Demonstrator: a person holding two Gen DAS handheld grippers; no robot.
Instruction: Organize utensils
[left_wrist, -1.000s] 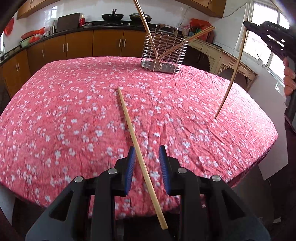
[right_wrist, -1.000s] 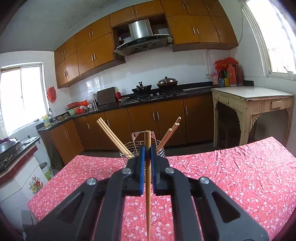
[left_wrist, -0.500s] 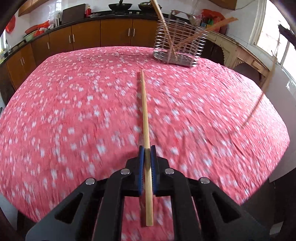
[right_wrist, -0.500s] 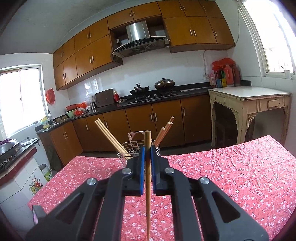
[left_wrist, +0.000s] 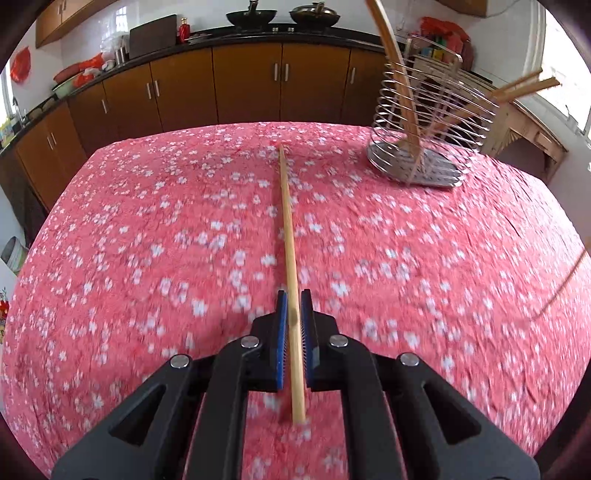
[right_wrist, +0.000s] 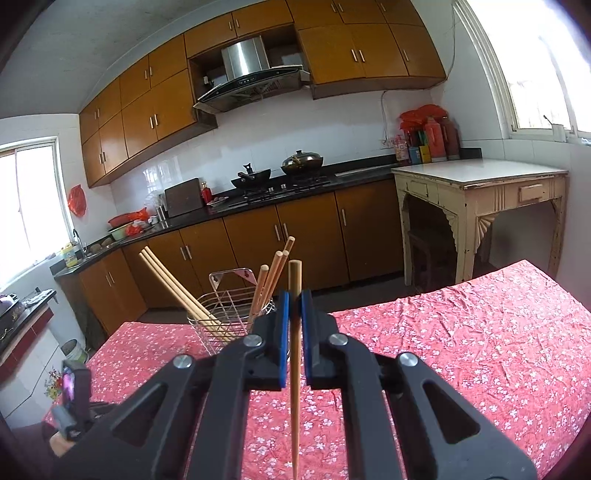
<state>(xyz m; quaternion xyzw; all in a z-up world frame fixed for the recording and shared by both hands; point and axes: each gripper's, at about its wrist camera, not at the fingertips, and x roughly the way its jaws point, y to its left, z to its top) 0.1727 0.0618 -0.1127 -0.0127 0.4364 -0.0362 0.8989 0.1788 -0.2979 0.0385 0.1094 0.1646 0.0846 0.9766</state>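
Note:
My left gripper (left_wrist: 294, 301) is shut on a wooden chopstick (left_wrist: 287, 221) that points forward over the red flowered tablecloth (left_wrist: 147, 229). The wire utensil holder (left_wrist: 432, 122) stands at the far right of the table with several chopsticks in it. My right gripper (right_wrist: 294, 299) is shut on another chopstick (right_wrist: 294, 365), held about upright above the table. The holder (right_wrist: 229, 317) with its chopsticks is just behind and left of the right gripper. The left gripper (right_wrist: 74, 398) shows at the lower left of the right wrist view.
Brown kitchen cabinets (left_wrist: 243, 85) and a counter with woks run behind the table. A cream side table (right_wrist: 480, 206) stands at the right near the window. The table edge (left_wrist: 40, 236) drops off at the left.
My left gripper closed on the chopstick that lay on the cloth and has moved forward toward the holder. My right gripper has kept its chopstick and drifted closer to the holder.

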